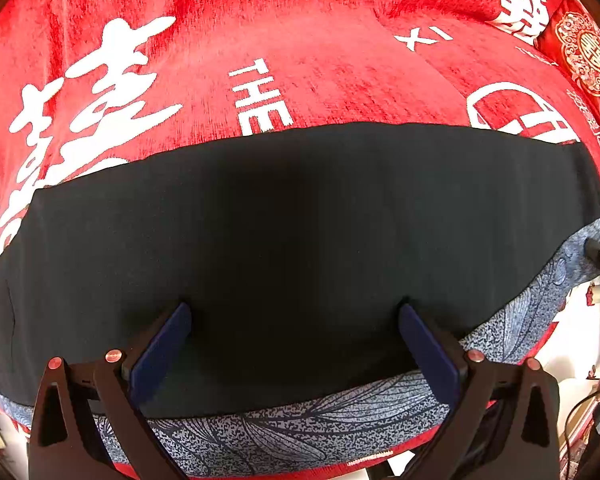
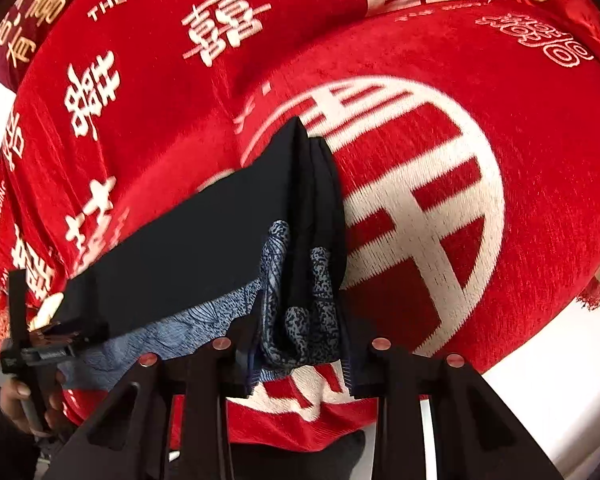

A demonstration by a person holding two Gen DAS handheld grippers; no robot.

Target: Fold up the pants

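The left gripper (image 1: 295, 354) is spread wide, its pads resting on the black pants (image 1: 300, 240), pinching nothing. The right gripper (image 2: 300, 344) pinches a bunched end of the pants (image 2: 204, 240), blue-patterned layer showing. The pants lie across the red blanket (image 1: 320, 72). I'd press flat with the left and carry the right's end over evenly, edges aligned. Farther off, the blanket reads "THE" and, in the right view, "THE BIGD…" among Chinese characters.

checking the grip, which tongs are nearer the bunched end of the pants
Right. The right tongs are shut on the bunched end of the pants. The left tongs are open over the flat dark panel, away from that bunch.
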